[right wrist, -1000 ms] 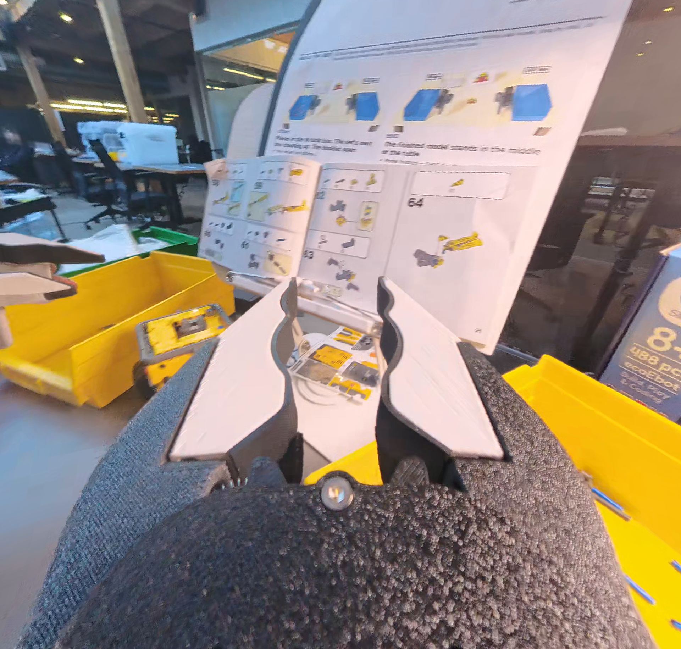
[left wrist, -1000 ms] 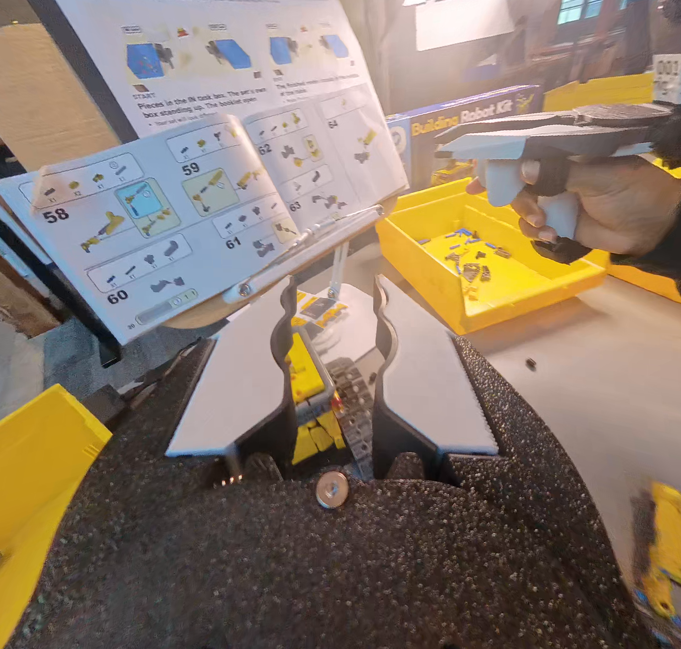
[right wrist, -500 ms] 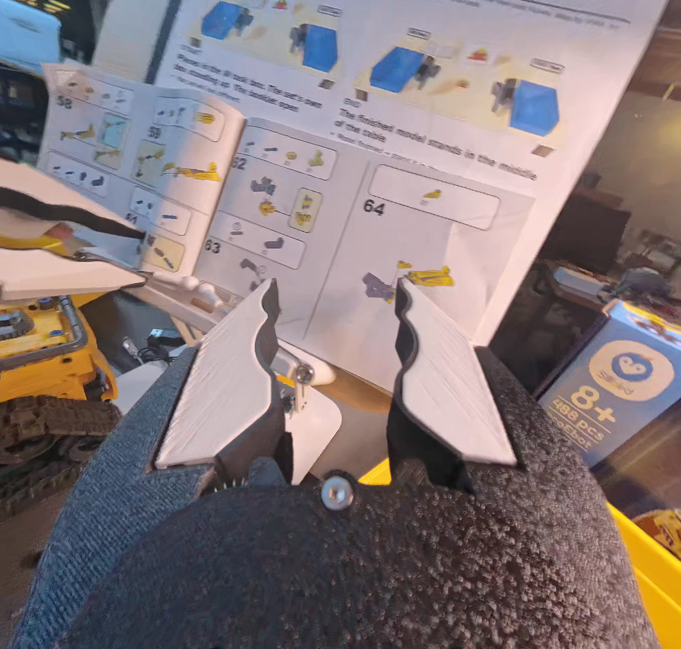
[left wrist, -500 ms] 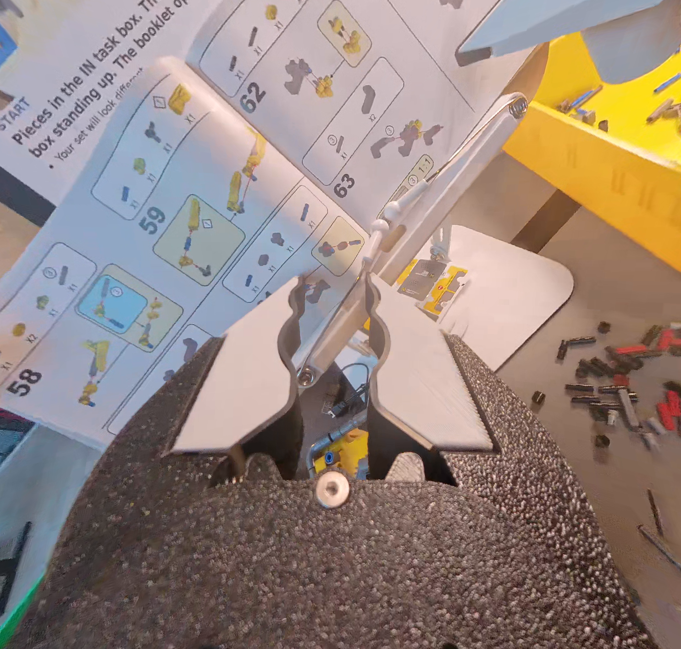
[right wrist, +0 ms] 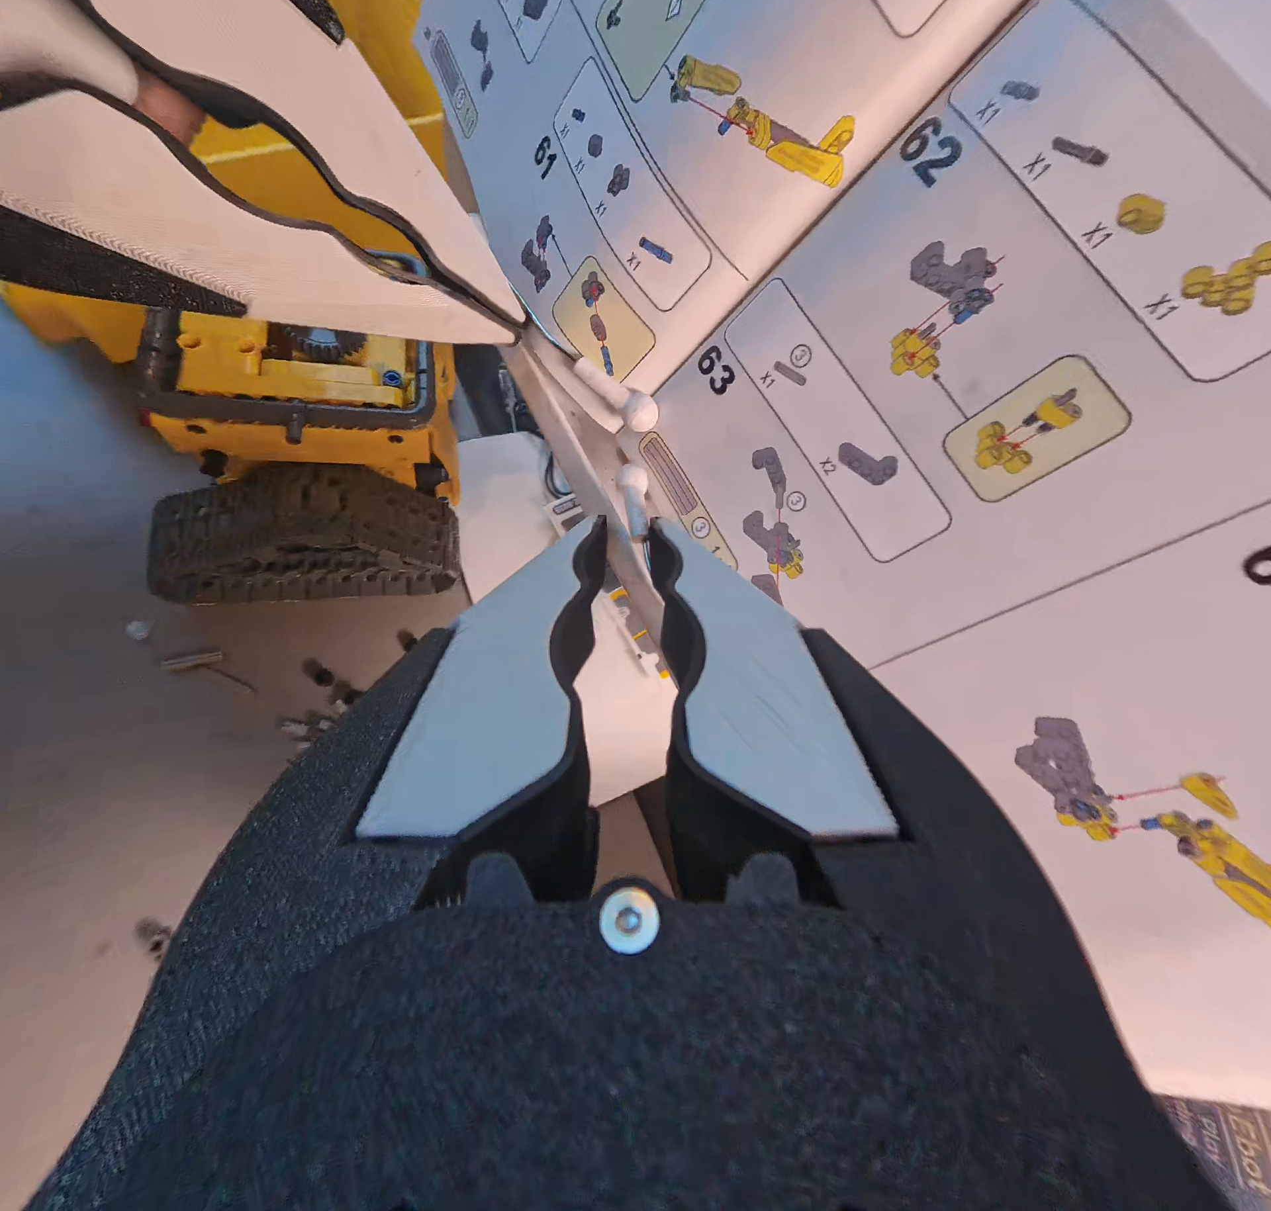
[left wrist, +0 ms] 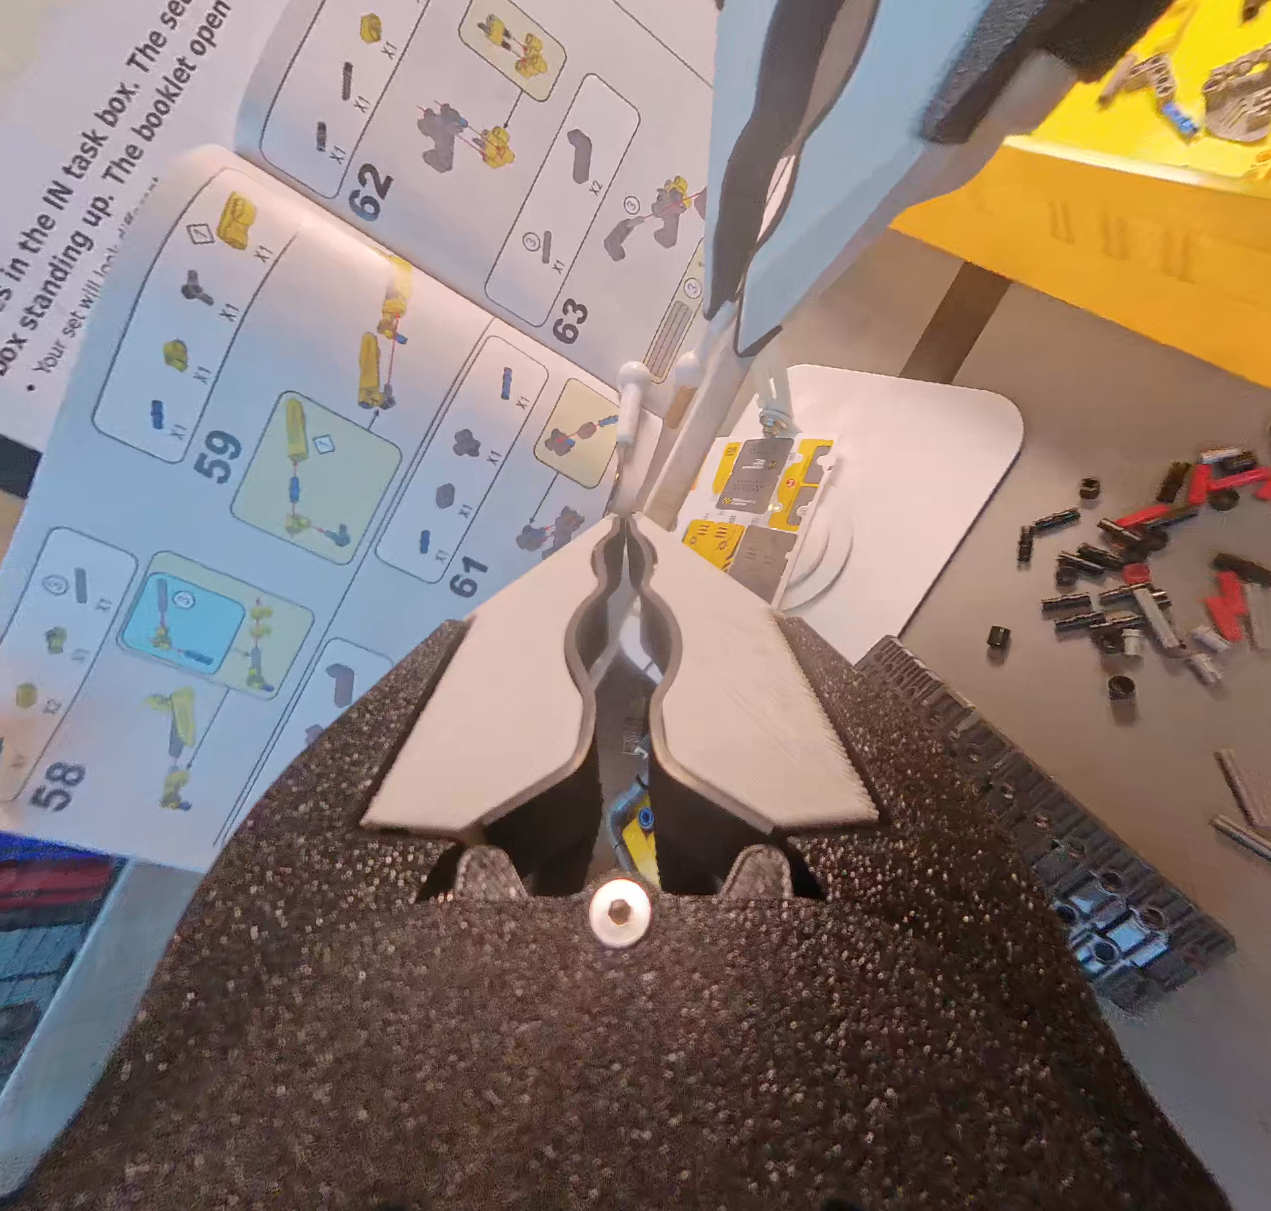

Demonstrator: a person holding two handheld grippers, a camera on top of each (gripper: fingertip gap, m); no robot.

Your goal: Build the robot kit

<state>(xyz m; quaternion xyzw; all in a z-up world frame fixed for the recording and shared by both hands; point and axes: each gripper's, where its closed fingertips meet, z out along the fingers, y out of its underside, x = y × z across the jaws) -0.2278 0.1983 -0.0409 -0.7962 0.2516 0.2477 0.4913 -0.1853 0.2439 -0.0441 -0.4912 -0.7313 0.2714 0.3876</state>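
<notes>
Left gripper (left wrist: 626,525): fingertips pinched together on the white page-holder wire (left wrist: 629,415) of the book stand.
Right gripper (right wrist: 627,530): narrowly parted around the second holder arm (right wrist: 631,490); contact unclear.
Booklet (left wrist: 289,380): printed assembly steps, propped open.
Nearby: yellow tracked model (right wrist: 296,435), loose pieces (left wrist: 1142,600), yellow bin (left wrist: 1100,243).

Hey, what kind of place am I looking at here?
Probably a workbench set up for building a toy brick kit. An open instruction booklet stands on a stand, loose small parts lie on the table, a yellow bin holds more, and a part-built yellow tracked vehicle sits nearby.
</notes>
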